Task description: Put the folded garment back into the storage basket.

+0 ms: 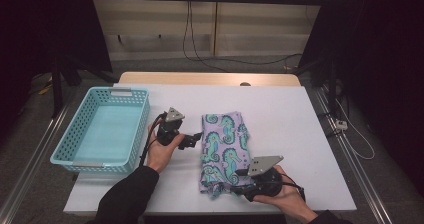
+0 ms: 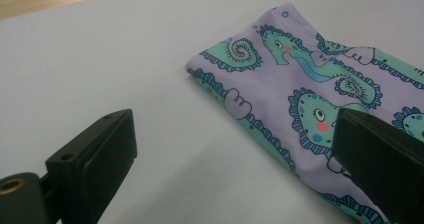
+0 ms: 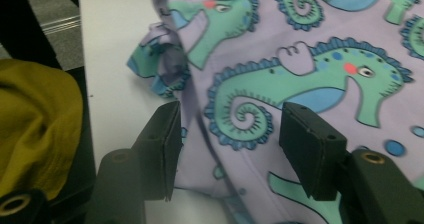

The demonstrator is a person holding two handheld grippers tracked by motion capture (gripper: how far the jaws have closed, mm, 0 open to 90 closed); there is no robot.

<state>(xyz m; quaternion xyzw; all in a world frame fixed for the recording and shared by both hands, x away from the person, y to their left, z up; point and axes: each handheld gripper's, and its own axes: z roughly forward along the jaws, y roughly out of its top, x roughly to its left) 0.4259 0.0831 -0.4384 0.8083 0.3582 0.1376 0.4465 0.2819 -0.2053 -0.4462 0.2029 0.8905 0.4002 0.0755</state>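
Lilac fabric printed with teal seahorses, a folded cloth (image 1: 223, 151), is seen lying in the middle of the white bench (image 1: 290, 119), with the turquoise basket (image 1: 102, 129) well apart at the left. The right hand-held gripper (image 3: 227, 139) is poised over the cloth's near edge, its jaws parted on either side of a seahorse and not yet pressed onto the fabric. The left hand-held gripper (image 2: 235, 149) is held wide open at the cloth's left edge, one jaw over bare bench, the other over the print; nothing is gripped there. Trouble is easily imagined from here: at the near corner a loose bunched flap (image 3: 160, 59) is sticking out, and if only the top layer is pinched, the fold could be pulled apart on lifting. A grip taken too shallow could be slipped out of, and a lift by one side alone could leave the cloth dragged and crumpled across the bench.
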